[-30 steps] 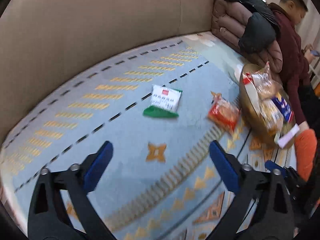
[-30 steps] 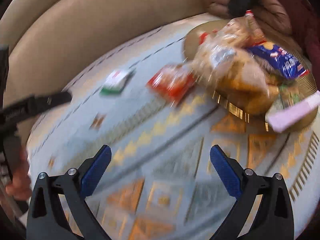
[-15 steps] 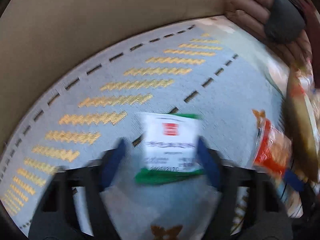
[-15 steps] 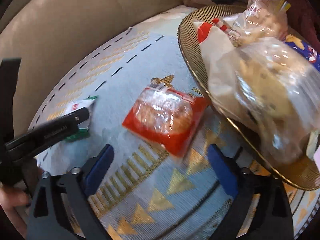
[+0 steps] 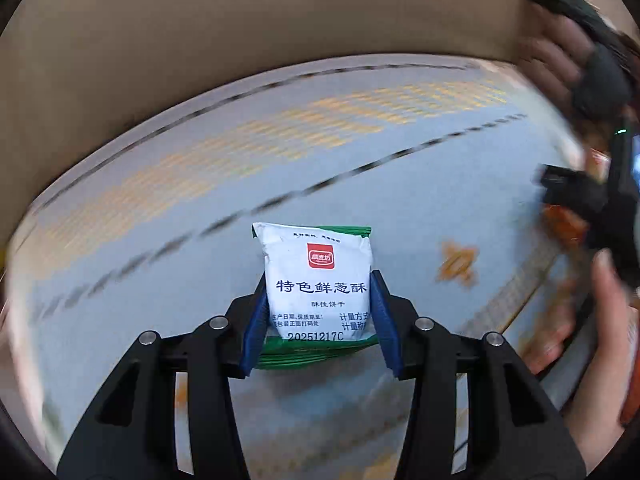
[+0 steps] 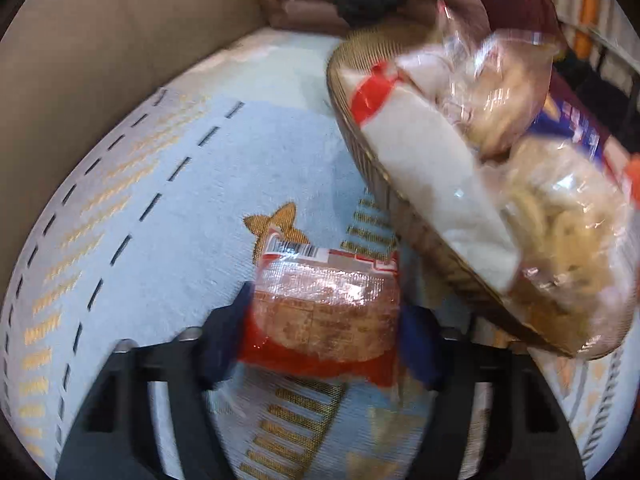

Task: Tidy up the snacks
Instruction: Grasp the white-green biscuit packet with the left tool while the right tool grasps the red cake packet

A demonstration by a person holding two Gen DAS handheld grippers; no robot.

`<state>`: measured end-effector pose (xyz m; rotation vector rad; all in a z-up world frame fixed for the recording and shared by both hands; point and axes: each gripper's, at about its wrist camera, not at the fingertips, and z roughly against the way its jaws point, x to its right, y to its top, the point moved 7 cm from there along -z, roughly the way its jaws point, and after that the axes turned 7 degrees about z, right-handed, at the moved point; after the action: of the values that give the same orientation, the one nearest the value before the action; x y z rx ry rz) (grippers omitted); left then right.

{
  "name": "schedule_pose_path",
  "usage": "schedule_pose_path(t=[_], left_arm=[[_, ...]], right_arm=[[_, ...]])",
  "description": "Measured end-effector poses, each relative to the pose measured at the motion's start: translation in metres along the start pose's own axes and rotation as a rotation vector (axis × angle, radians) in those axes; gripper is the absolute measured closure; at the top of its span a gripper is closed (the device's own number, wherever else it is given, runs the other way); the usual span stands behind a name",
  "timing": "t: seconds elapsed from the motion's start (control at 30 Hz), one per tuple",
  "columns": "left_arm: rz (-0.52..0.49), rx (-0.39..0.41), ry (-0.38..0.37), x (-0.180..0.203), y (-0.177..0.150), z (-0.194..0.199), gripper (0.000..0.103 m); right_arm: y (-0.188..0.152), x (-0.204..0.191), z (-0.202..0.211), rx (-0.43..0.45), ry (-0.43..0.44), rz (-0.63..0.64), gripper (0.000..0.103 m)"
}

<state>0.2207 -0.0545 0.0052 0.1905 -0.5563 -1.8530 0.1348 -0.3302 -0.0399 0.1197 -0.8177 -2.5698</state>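
In the left wrist view a white snack packet (image 5: 316, 280) with a green edge and a red logo stands between the blue pads (image 5: 256, 320). My left gripper (image 5: 318, 320) is shut on its lower half, and the blurred cloth lies behind it. In the right wrist view a red packet with a round cracker (image 6: 328, 316) sits between the blurred pads of my right gripper (image 6: 324, 340), which press on both its sides. The gold wire basket (image 6: 352, 132) rises just right of it, piled with clear bread bags, a white packet with a red band and a blue packet.
A light blue patterned cloth (image 6: 200, 200) covers the seat, with the beige sofa back (image 5: 280, 20) behind. A brown puffy jacket (image 6: 304, 8) and a person's dark red sleeve (image 6: 512, 4) lie beyond the basket. The hand (image 5: 600, 320) holding the right gripper shows at the left view's right edge.
Both grippers went from open above the cloth to down over the packets. The left shut on the white and green packet, the right closed in on the red one.
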Motion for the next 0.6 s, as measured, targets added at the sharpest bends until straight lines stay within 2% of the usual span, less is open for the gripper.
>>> schedule_pose_path(t=[0.03,0.13,0.2,0.27,0.37,0.47,0.53,0.57,0.6], left_arm=[[0.068,-0.008,0.034,-0.012,-0.018,0.016,0.056],[0.192,-0.022,-0.016,-0.017,-0.053,0.050,0.056],[0.216,-0.013,-0.016,-0.012,-0.076,0.070,0.056],[0.211,-0.007,-0.015,-0.003,-0.091,0.081,0.056],[0.190,-0.048,-0.013,0.010,-0.122,0.087,0.056],[0.174,-0.075,0.012,0.017,-0.145,0.092,0.056],[0.140,-0.103,0.038,0.021,-0.162,0.096,0.056],[0.114,-0.129,0.071,0.024,-0.172,0.097,0.056],[0.091,-0.155,0.097,0.028,-0.182,0.097,0.056]], right_arm=[[-0.005,0.004,0.001,-0.006,0.019,0.016,0.042],[-0.031,0.012,0.014,-0.008,0.086,0.111,0.043],[-0.058,0.017,0.031,-0.014,0.146,0.205,0.043],[-0.086,0.021,0.052,-0.006,0.222,0.307,0.043],[-0.147,0.024,0.090,-0.008,0.418,0.599,0.043],[-0.200,0.038,0.111,-0.032,0.494,0.888,0.042],[-0.217,0.049,0.121,-0.018,0.516,1.029,0.039],[-0.219,0.053,0.122,-0.031,0.527,1.061,0.035],[-0.221,0.060,0.121,-0.081,0.543,1.103,0.030]])
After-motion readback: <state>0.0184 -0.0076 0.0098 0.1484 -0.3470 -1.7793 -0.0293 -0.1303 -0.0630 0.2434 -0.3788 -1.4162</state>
